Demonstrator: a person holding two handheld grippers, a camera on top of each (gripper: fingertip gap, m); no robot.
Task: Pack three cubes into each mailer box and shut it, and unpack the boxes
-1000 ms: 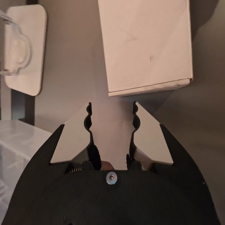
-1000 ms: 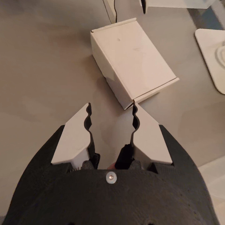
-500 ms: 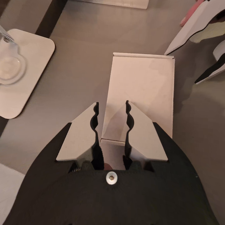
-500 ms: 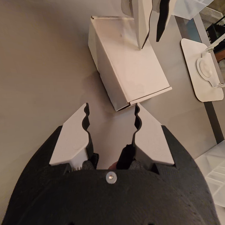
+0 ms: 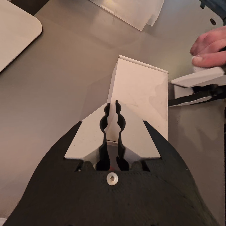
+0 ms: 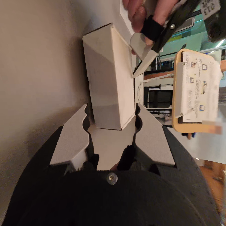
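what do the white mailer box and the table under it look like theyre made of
The mailer box looks like thin white cardboard with a matte finish: sharp folded edges, a tucked flap seam and faint scuffs on its top. The table looks like a smooth grey-brown laminate or coated board with a slight sheen, since it softly reflects the light; the exact material is unclear.

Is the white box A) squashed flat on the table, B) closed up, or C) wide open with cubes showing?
B: the white box has its lid down flat in the left wrist view, it keeps its full boxy shape in the right wrist view, and no cubes show.
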